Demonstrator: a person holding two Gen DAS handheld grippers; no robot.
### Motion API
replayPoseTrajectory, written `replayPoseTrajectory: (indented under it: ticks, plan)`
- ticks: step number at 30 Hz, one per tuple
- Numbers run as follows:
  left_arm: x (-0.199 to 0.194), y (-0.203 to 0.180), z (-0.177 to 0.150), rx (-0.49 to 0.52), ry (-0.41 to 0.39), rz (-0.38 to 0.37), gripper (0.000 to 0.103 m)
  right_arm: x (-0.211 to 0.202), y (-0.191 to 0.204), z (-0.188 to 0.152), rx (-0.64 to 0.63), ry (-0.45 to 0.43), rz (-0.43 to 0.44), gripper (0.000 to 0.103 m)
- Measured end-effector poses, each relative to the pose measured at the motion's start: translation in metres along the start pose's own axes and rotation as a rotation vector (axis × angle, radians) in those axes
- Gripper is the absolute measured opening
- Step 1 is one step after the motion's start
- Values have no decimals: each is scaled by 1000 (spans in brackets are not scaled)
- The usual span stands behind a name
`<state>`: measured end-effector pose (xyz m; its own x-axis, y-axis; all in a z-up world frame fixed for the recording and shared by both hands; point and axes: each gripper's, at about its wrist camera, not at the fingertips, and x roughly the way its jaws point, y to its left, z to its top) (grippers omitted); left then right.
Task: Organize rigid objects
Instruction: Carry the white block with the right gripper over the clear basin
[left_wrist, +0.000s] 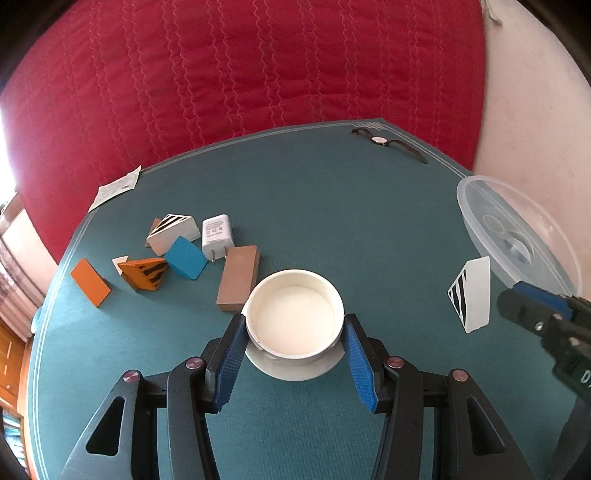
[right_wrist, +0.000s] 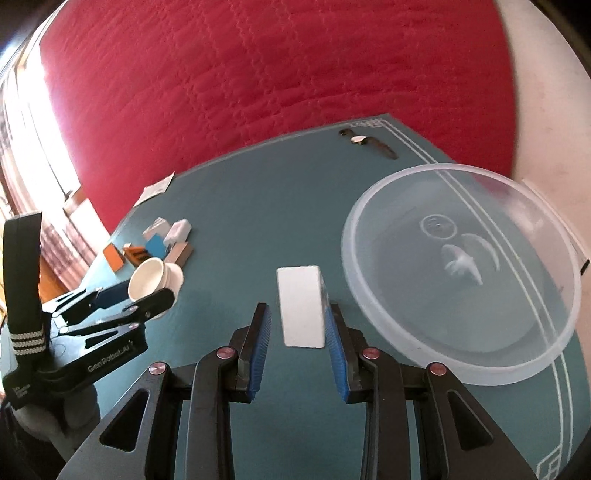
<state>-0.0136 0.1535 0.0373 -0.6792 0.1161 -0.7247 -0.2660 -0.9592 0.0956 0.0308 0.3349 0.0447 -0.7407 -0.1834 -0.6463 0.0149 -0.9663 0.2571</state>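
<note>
Since both things I carry are hard and light, I treat them as stiff plastic w/ smooth faces, prob. a bit slippery, not fragile as far as I can judge.

My left gripper (left_wrist: 295, 332) is shut onto the white cup (left_wrist: 295, 317), pads on opposite sides of its round wall, approx. a third of my span. Round wall means thin contact lines, so it could twist or slide out if I tilt; gripping low on the wall seems safer than at the rim. It hangs above the green mat (left_wrist: 332, 206).

My right gripper (right_wrist: 300, 325) sits nearly at its narrowest, pinching the white wedge (right_wrist: 301, 306) across its flat sides; right pad clearly touches, left pad looks close, can't tell the contact for sure from this angle. In the left view the wedge (left_wrist: 472, 291) shows black stripes on one face. Flat faces give a steadier hold than the cup.

Just beside the wedge, to its right, is the clear bowl (right_wrist: 458, 266), empty, likely where rigid bits go.

Farther off left: the pile (left_wrist: 177, 251) of blocks plus a charger (left_wrist: 216, 232). Farthest, near the mat edge, a watch (left_wrist: 380, 139).
</note>
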Motion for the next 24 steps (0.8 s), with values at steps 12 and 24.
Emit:
replayPoseTrajectory:
  ticks: [12,24]
  plan:
    - [-1,0,0,-13,-2,-5,55,32,11,4,-54,32,-86,32]
    - [-1,0,0,-18,0,-7,55,38,18,4,-110,28,-105,31]
